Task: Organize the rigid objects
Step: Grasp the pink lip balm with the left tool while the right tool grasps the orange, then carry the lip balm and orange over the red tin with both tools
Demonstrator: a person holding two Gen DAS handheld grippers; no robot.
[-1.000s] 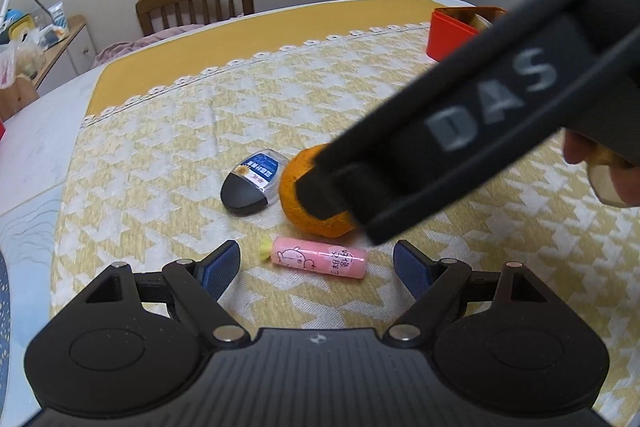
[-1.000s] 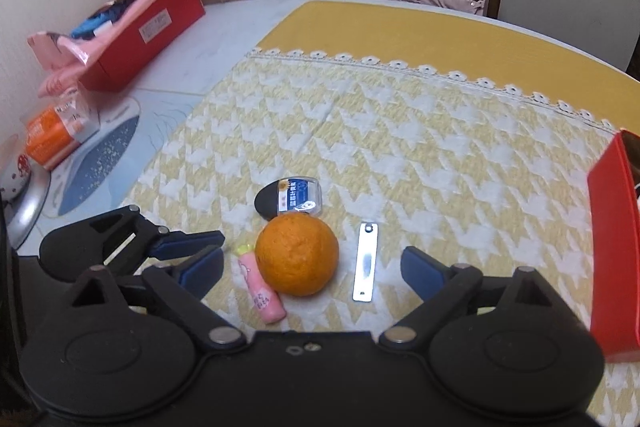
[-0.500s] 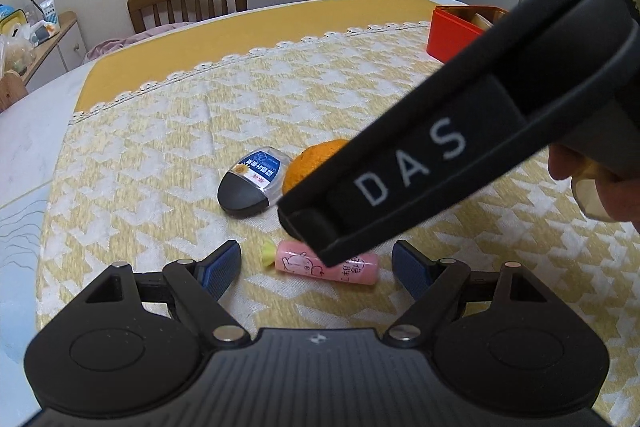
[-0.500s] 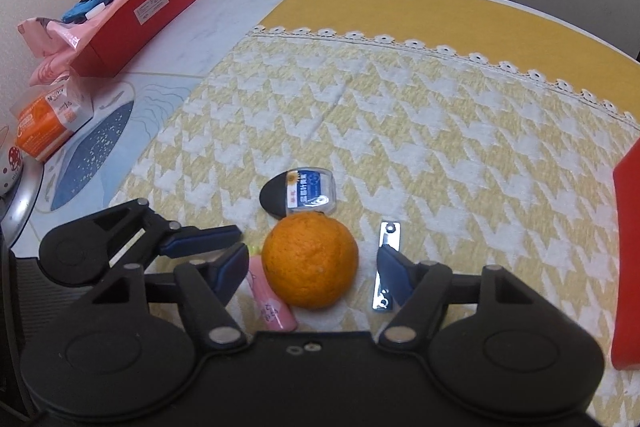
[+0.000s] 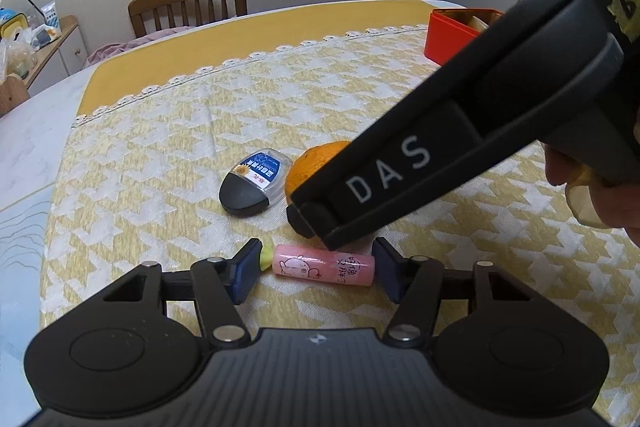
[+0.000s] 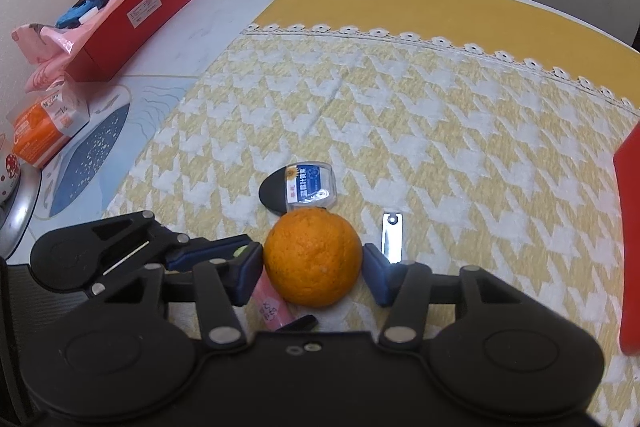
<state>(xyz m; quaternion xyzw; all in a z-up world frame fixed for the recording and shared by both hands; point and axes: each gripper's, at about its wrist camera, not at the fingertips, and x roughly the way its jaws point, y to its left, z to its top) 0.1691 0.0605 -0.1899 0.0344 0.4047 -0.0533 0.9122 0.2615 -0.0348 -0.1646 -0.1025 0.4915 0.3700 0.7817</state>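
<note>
A pink tube (image 5: 324,267) with a yellow cap lies crosswise on the yellow houndstooth cloth. My left gripper (image 5: 316,267) is closing lengthwise on it, and both blue pads touch its ends. Just behind it sits an orange (image 6: 314,261). My right gripper (image 6: 313,267) is closing around the fruit, its pads pressing on both sides. In the left wrist view the right gripper's black housing (image 5: 440,147) hides most of the orange (image 5: 316,163). A black-and-clear case with a blue label (image 6: 298,189) lies just beyond the orange. A flat metal clipper (image 6: 391,237) lies to its right.
A red box (image 5: 452,35) stands open at the far right of the cloth. On the bare table to the left are a long red box with pink items (image 6: 132,19) and an orange packet (image 6: 44,131). A wooden chair (image 5: 188,3) stands behind the table.
Both pairs of jaws have narrowed. The right gripper came down around the orange until its pads met it. The left pads closed in on the ends of the pink tube.
</note>
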